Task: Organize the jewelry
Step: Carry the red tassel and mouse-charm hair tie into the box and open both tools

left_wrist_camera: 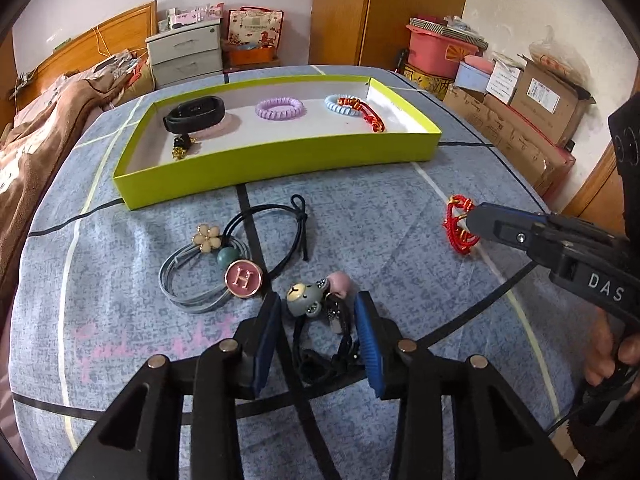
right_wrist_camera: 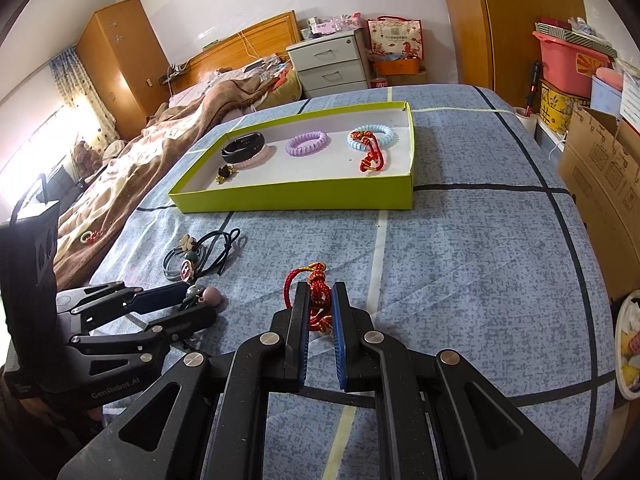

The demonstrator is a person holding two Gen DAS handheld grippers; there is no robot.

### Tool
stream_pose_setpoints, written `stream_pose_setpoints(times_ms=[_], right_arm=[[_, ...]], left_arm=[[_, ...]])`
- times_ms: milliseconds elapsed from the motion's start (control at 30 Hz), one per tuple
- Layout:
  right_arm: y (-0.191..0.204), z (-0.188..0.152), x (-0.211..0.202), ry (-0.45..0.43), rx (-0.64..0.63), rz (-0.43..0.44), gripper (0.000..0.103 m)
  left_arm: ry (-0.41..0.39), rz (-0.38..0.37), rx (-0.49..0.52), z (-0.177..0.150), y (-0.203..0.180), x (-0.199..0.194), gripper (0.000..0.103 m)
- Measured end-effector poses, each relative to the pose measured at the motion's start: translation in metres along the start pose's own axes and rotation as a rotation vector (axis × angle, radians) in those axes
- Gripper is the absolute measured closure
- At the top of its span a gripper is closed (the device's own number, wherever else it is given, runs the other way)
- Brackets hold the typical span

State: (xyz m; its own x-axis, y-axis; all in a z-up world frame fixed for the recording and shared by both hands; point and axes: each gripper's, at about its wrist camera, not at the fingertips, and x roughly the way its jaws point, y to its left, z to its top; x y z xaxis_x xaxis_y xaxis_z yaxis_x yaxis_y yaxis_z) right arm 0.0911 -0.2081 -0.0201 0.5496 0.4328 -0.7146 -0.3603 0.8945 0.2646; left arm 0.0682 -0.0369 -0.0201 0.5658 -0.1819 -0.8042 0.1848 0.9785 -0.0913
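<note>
Two grippers low on bedspread (right_wrist_camera: 460,240), right gripper (right_wrist_camera: 320,300) jaws pinching red cord bracelet (right_wrist_camera: 316,292) (tray (left_wrist_camera: 280,160) well apart)

1. The left gripper (left_wrist_camera: 318,304) had black angular linkage arms with round silver rivets and triangular cut-outs; its fingers (left_wrist_camera: 366,336) wore ribbed blue pads.
2. Its side carried pale "GenRobot.AI" lettering.
3. The right gripper (right_wrist_camera: 320,296) was built alike, with white "DAS" letters on its body.
4. The right hand (left_wrist_camera: 608,350) showed bare skin beneath a dark sleeve.
</note>
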Motion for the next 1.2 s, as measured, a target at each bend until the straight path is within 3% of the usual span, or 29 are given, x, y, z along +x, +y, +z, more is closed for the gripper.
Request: stream_pose_setpoints(times_ms=[67, 167, 567, 1200], right_arm=[[0.0, 0.0, 0.001, 0.0, 0.002, 0.0, 0.092], [0.0, 0.0, 0.002, 0.001, 0.001, 0.0, 0.092], [0.006, 0.011, -0.003, -0.01, -0.014, -0.003, 0.092], [0.013, 0.074, 0.021, -0.034, -0.044, -0.003, 0.092]], left_arm=[[0.0, 0.01, 0.004, 0.0, 0.0, 0.0, 0.079], [-0.001, 0.01, -0.001, 0.001, 0.003, 0.0, 0.087], [-0.038, -0.002, -0.01, 0.01, 0.012, -0.014, 0.087], [-0.083, -0.011, -0.063, 0.077, 0.051, -0.005, 0.087]])
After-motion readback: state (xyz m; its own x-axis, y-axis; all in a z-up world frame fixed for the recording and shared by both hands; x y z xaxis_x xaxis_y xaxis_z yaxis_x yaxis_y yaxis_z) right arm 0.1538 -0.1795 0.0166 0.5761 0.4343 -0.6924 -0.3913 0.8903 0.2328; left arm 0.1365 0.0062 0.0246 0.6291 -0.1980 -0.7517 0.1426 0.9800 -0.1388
